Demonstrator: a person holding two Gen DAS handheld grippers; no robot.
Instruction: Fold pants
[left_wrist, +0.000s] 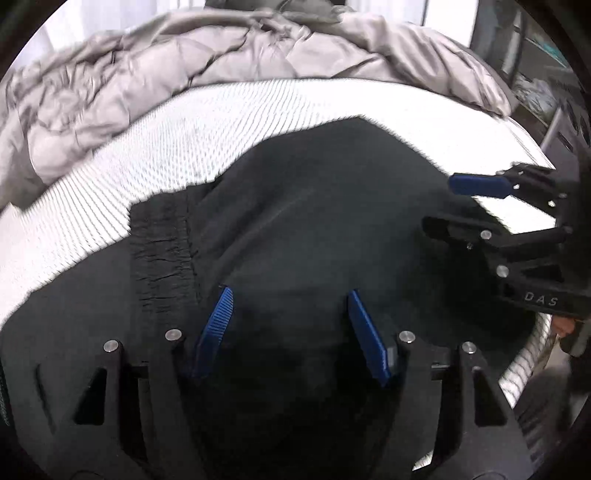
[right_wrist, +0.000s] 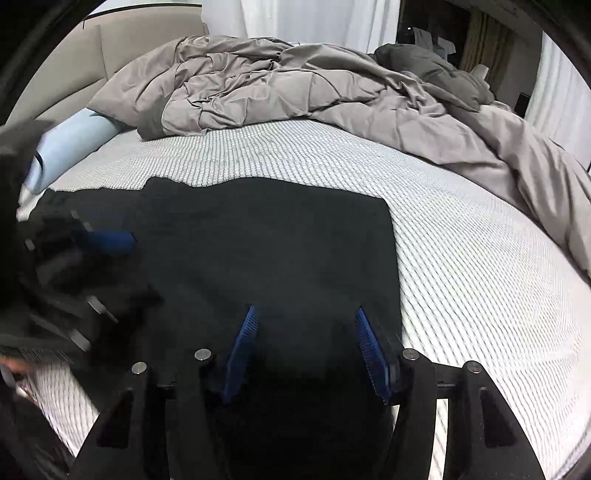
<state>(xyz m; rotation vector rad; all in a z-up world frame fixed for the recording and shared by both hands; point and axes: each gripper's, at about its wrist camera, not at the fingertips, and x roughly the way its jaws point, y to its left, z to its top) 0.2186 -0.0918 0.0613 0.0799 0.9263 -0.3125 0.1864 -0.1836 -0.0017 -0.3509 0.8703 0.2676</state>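
Black pants (right_wrist: 266, 240) lie flat on the bed's white ribbed mattress cover (right_wrist: 461, 258), already folded into a rough rectangle, near the front edge of the bed. In the left wrist view the gathered elastic waistband (left_wrist: 162, 254) sits on the left of the pants, with its edge running up toward the cover. My left tool (left_wrist: 288, 325) hangs over the middle of the pants, blue pads spread moderately wide, nothing between them, only fabric below; I can't tell whether the tips touch the cloth. My right tool (right_wrist: 306, 347) is over the right part of the pants, close to the right-hand fabric edge, pads likewise parted and empty. In the left view my right tool (left_wrist: 465, 206) comes in from the right side at the pants' corner, one blue finger (left_wrist: 476, 184) over the cover, the lower black finger against the dark fabric; contact there is unclear. In the right view my left tool (right_wrist: 103, 243) shows as a blurred shape at far left over the pants. Beyond the pants: bare strip of mattress cover, then a crumpled grey duvet (right_wrist: 295, 88) piled across the back of the bed. A light blue pillow (right_wrist: 70, 147) lies at the left by the beige headboard (right_wrist: 74, 62). White curtains (right_wrist: 303, 18) hang behind.
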